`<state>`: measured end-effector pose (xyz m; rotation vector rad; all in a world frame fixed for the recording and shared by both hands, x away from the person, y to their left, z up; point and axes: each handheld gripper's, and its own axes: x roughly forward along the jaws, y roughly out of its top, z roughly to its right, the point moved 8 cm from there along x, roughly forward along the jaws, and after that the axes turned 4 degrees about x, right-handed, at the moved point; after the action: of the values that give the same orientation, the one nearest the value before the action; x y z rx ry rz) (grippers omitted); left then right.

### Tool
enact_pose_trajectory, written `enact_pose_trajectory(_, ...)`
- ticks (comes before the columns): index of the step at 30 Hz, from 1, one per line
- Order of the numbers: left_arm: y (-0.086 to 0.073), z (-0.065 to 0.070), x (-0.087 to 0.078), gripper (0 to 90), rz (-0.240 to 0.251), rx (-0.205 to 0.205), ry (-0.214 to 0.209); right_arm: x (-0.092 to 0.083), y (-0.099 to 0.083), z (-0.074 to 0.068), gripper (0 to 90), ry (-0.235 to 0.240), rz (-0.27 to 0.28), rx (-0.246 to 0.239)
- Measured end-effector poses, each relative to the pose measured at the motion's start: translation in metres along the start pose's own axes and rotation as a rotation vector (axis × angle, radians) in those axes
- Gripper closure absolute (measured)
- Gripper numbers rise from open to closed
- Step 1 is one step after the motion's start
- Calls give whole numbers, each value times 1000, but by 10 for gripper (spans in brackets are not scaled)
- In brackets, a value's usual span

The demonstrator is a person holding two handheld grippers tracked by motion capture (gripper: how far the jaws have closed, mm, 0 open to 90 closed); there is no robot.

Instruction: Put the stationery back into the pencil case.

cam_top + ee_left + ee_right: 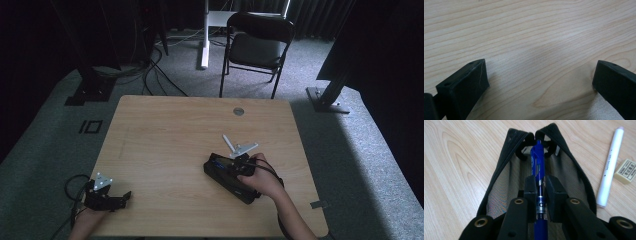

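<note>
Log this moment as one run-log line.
right gripper: shut on blue pen, over open black pencil case | left gripper: open, idle over table | beside case: white marker, eraser

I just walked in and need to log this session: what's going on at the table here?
A person is working with a gripper in each hand. The right gripper is shut on a blue pen and holds it inside the open black mesh pencil case, tip end toward the far end of the pouch. A white marker and an eraser lie on the wooden table beside the case. The left gripper rests open at the table's near left corner, holding nothing.
</note>
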<state>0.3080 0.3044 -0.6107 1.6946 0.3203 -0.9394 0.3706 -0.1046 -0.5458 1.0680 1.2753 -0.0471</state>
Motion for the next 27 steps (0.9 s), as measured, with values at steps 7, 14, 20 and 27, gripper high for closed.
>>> enact_pose_trajectory(7, 0, 0, 0, 3, 0, 0, 0, 6, 1, -3, 794, -14, -25, -15)
enact_pose_trajectory(14, 0, 0, 0, 3, 0, -1, 0, 16, 2, -7, 794, -29, -64, -24)
enact_pose_trajectory(20, 0, 0, 0, 3, 0, -1, 0, 21, -1, -7, 794, -39, -92, -36)
enact_pose_trajectory(27, 0, 0, 0, 3, 0, -1, 0, 26, -3, -8, 792, -37, -115, -31)
